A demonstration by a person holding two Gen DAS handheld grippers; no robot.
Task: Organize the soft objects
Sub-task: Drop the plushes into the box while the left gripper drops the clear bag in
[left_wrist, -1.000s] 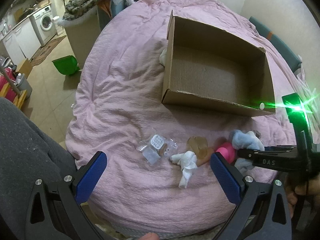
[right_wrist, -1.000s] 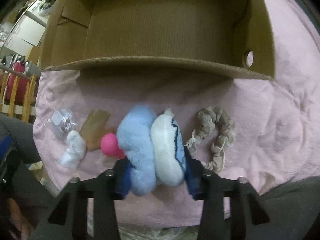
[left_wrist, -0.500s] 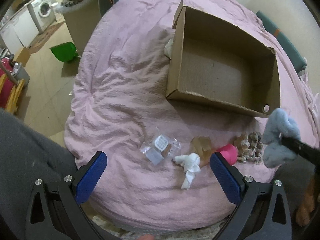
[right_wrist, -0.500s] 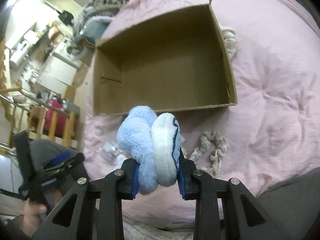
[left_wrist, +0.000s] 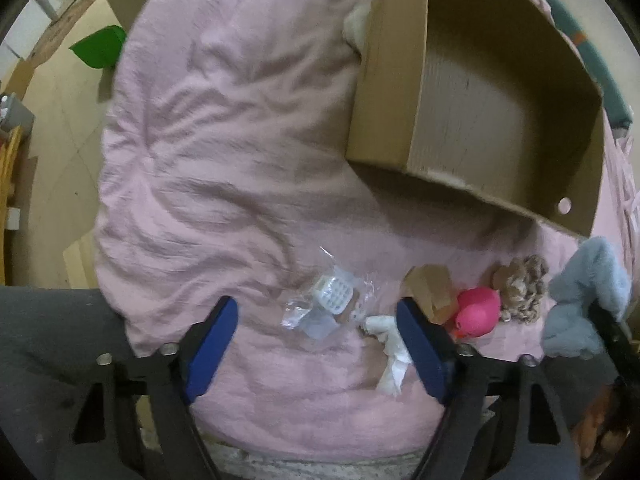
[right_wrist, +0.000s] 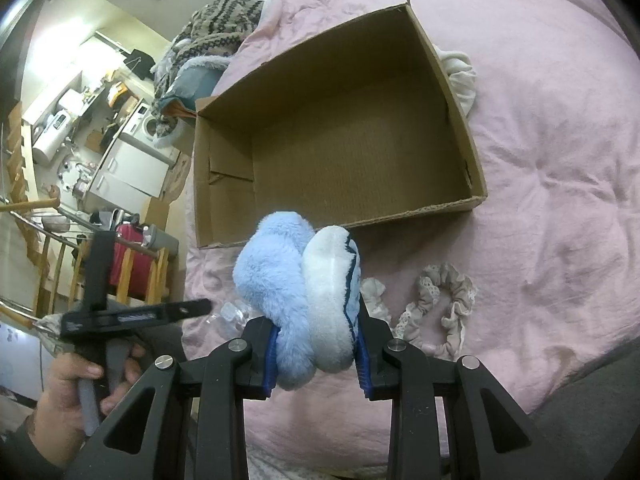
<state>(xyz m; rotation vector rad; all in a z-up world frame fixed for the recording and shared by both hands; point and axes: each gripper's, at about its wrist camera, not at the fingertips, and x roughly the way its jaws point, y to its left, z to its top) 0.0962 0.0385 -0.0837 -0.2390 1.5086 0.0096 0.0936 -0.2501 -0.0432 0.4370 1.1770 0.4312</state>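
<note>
My right gripper (right_wrist: 316,354) is shut on a fluffy blue and white plush (right_wrist: 296,292) and holds it in the air in front of the near wall of the empty cardboard box (right_wrist: 456,204). The plush also shows at the right edge of the left wrist view (left_wrist: 584,304). My left gripper (left_wrist: 316,344) is open and empty, low over the pink bedspread (left_wrist: 224,168). Just ahead of it lie a clear plastic packet (left_wrist: 328,308), a white cloth scrap (left_wrist: 392,348), a pink soft toy (left_wrist: 478,312) and a beige scrunchie (left_wrist: 520,292). The box (left_wrist: 380,80) lies beyond them.
A brown paper piece (left_wrist: 432,292) lies beside the pink toy. White cloth (right_wrist: 460,76) is tucked behind the box. The bed edge drops to the floor on the left, with a green bin (left_wrist: 100,46) below. A knitted pile (right_wrist: 216,24) sits at the far end.
My right gripper lifted the blue plush off the bed and raised it in front of the box. My left gripper closed in on the small items, now nearer its fingers.
</note>
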